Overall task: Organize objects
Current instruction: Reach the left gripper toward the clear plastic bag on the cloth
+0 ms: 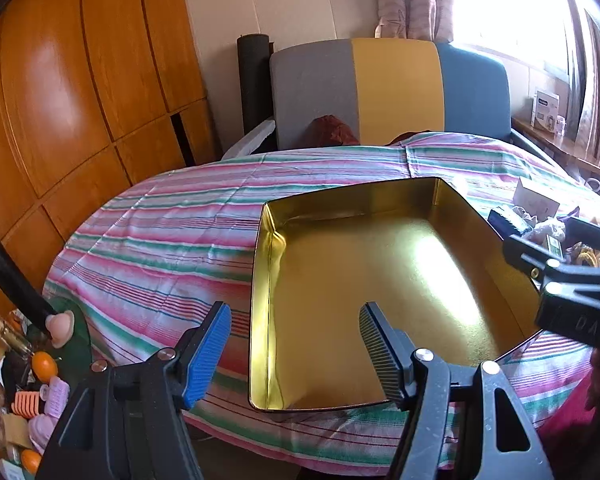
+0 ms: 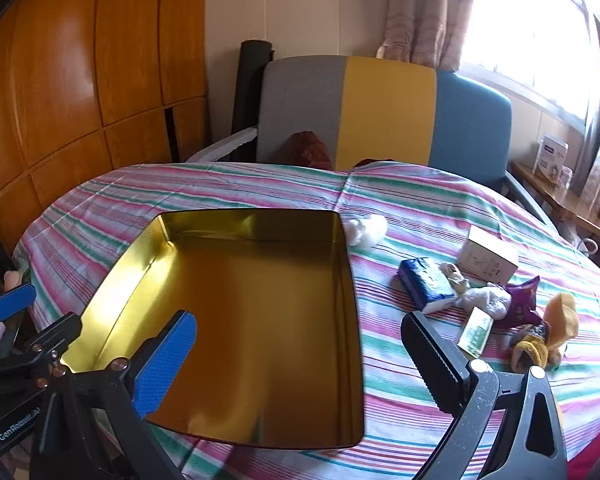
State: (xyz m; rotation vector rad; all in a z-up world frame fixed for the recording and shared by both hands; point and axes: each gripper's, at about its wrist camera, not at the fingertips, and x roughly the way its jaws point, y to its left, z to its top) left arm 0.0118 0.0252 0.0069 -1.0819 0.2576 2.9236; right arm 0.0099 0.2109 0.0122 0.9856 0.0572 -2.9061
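Observation:
An empty gold tin box [image 1: 380, 280] [image 2: 252, 320] lies open on the striped cloth. My left gripper [image 1: 292, 344] hovers open over its near left corner, nothing between its fingers. My right gripper [image 2: 300, 364] is open wide above the tin's near right side, also holding nothing. To the right of the tin lie loose items: a blue tissue pack [image 2: 426, 282], a white box [image 2: 488, 260], a purple packet [image 2: 522, 300], a clear plastic wad [image 2: 486, 300], a small green card [image 2: 476, 330], yellow cloth [image 2: 556, 332] and a white cotton wad [image 2: 366, 230].
A grey, yellow and blue chair [image 1: 388, 88] stands behind the table, wooden cabinet doors [image 1: 80, 80] to the left. A low side table [image 1: 32, 368] at the left holds oranges, hair rollers and clutter. A window shelf [image 2: 556, 192] with boxes is at right.

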